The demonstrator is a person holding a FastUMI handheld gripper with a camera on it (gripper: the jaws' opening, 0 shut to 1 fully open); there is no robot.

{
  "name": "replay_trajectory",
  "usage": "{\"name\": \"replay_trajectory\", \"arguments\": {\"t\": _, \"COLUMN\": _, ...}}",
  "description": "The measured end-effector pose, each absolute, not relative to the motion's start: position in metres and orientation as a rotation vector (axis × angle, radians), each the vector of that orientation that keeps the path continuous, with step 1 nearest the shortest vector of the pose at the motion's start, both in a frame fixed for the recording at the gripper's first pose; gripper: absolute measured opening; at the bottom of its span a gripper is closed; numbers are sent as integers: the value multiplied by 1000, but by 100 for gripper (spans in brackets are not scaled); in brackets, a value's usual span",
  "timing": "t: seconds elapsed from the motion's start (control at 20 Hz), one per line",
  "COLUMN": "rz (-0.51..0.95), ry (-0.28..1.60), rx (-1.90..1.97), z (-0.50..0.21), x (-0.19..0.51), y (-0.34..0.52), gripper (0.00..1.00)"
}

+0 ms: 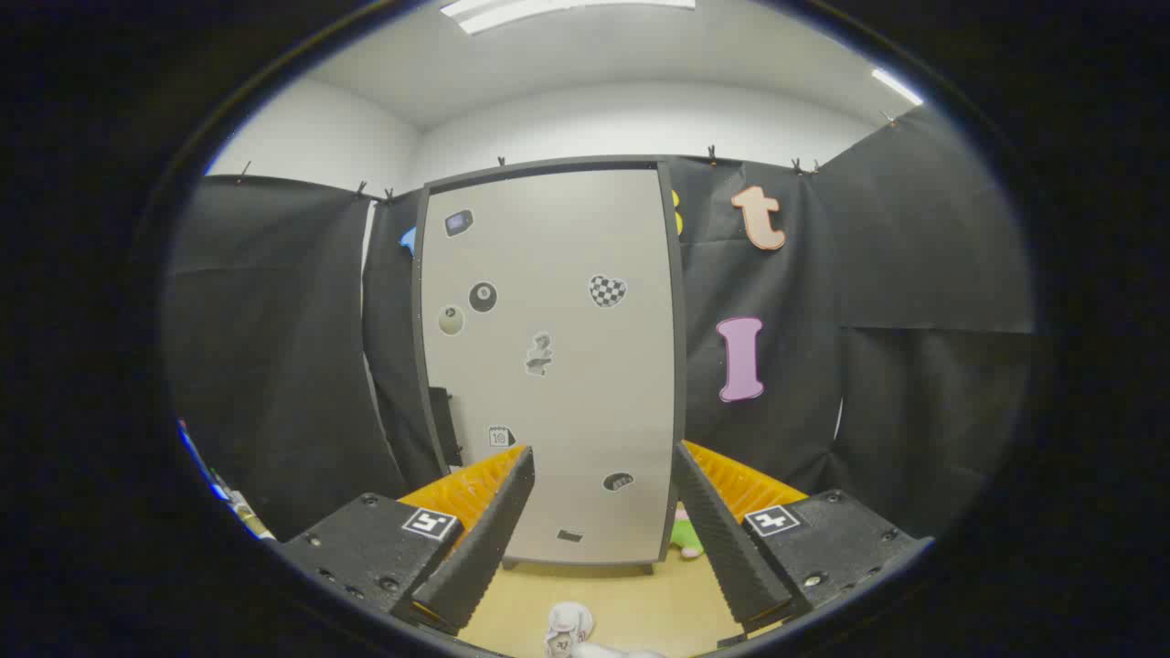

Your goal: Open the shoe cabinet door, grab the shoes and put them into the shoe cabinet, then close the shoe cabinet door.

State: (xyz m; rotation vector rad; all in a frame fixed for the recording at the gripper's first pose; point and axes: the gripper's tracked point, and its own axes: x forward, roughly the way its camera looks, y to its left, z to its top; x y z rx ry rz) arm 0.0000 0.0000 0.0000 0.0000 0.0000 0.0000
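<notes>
A tall grey shoe cabinet (548, 366) with a dark frame stands straight ahead, its door shut and dotted with small stickers. My gripper (603, 585) is open, its two black ridged fingers spread wide with nothing between them, well short of the cabinet. On the wooden floor just below and between the fingers lies a white shoe (569, 629), partly cut off by the view's lower rim. A green and pink object (686, 537) sits on the floor by the cabinet's lower right corner, half hidden behind the right finger (727, 548).
Black cloth walls (274, 366) hang on both sides of the cabinet and behind it. Tan wooden floor (631, 594) stretches from the fingers to the cabinet's base. Some coloured items (215, 480) lie low at the far left.
</notes>
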Motion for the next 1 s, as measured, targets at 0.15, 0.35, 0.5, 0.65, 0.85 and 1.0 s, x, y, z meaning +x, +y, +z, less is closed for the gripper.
{"name": "replay_trajectory", "arguments": {"t": 0.15, "rz": -1, "ry": 2, "rx": -6, "z": 0, "x": 1, "y": -1, "gripper": 99}}
{"name": "replay_trajectory", "arguments": {"t": 0.35, "rz": 1, "ry": 7, "rx": -12, "z": -1, "x": 3, "y": -1, "gripper": 99}}
{"name": "replay_trajectory", "arguments": {"t": 0.5, "rz": -5, "ry": -1, "rx": -19, "z": 1, "x": 3, "y": -2, "gripper": 99}}
{"name": "replay_trajectory", "arguments": {"t": 0.65, "rz": -3, "ry": 0, "rx": -28, "z": 0, "x": 5, "y": 0, "gripper": 99}}
{"name": "replay_trajectory", "arguments": {"t": 0.85, "rz": -1, "ry": 0, "rx": -33, "z": 1, "x": 6, "y": 2, "gripper": 99}}
{"name": "replay_trajectory", "arguments": {"t": 1.0, "rz": 1, "ry": 2, "rx": -27, "z": 0, "x": 7, "y": 3, "gripper": 99}}
